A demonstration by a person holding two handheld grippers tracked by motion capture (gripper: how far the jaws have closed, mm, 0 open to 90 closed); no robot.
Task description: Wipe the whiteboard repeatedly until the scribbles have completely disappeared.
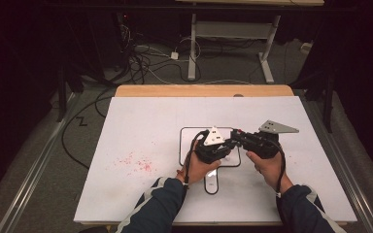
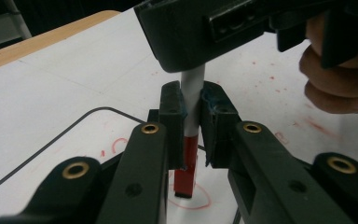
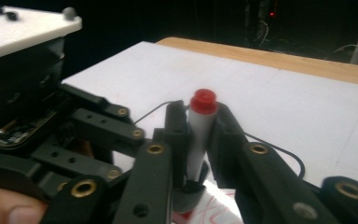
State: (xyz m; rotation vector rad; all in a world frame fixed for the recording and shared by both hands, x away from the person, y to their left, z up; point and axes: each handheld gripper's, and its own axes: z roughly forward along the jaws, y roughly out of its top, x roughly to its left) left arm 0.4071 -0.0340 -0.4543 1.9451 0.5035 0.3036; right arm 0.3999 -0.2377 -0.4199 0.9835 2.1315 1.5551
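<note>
My left gripper [image 2: 193, 121] fingers clenched on an upright red-capped marker [image 2: 192, 100], my right gripper [image 3: 200, 140] fingers clamped on its white barrel, over the white worktop [image 1: 141, 126].

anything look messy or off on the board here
Yes: red marker specks are scattered over the white board, left of the outlined area, and red scribbles lie under the marker that both grippers clamp.

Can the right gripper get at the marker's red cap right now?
Probably not yet: the right gripper is shut on the white barrel of the marker, and the red cap sits lower, clamped by the left gripper.
</note>
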